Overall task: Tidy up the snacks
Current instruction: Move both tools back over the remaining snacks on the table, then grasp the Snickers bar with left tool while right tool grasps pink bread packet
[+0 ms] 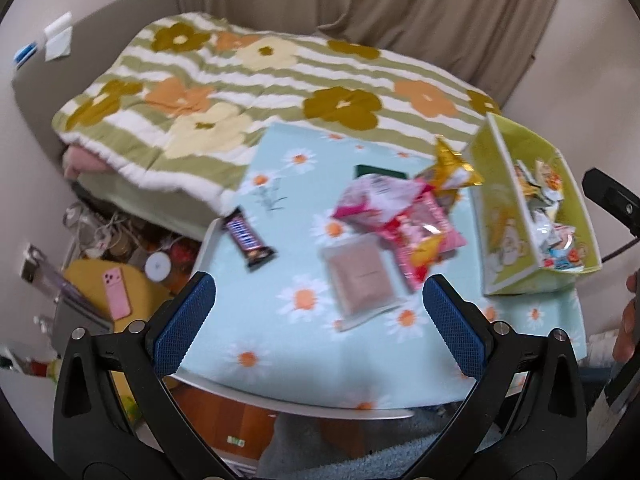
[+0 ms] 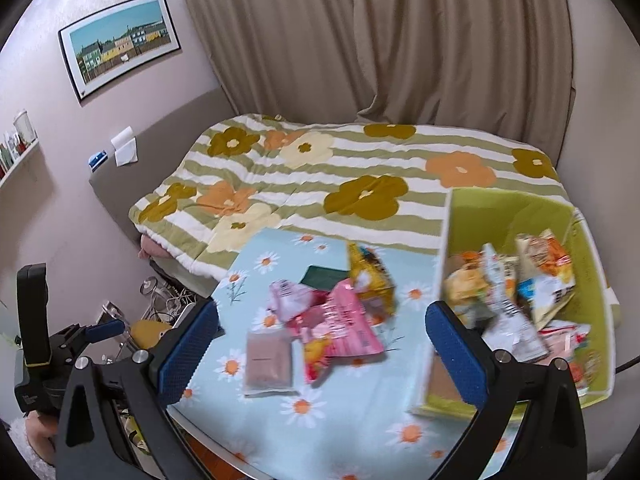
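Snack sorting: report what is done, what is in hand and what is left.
Done: the green box already holds a heap of snack packets.
In hand: nothing. The left gripper and right gripper are both open and empty above the table.
Left: the Snickers bar, brown flat pouch, pink packets, gold bag and dark green packet lie on the daisy tablecloth.

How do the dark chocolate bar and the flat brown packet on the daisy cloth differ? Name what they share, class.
The chocolate bar is long, narrow and dark with blue-white lettering; the brown packet is wide, squarish and plain pinkish brown. The chocolate bar lies alone near the table's left edge; the brown packet lies beside the pink snack pile. Both lie flat on the daisy cloth, outside the green box, untouched by either claw.
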